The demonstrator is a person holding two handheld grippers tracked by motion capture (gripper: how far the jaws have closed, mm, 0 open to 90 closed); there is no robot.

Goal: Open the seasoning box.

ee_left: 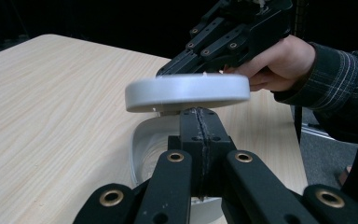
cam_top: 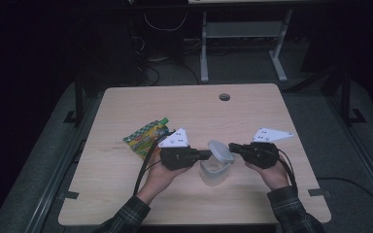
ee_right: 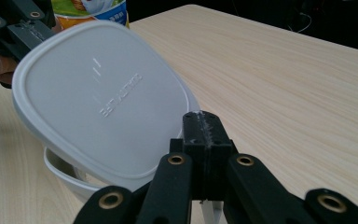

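While the clear plastic container [cam_top: 214,171] sits near the middle of the table [cam_top: 126,194], a little toward the front edge, we hold its white lid [cam_top: 220,150] tilted just above it. Our left gripper [cam_top: 208,155] meets the lid's left rim and our right gripper [cam_top: 232,147] its right rim, each with jaws pressed fully together. A green snack pouch [cam_top: 147,136] lies behind the left gripper, toward the table's left edge.
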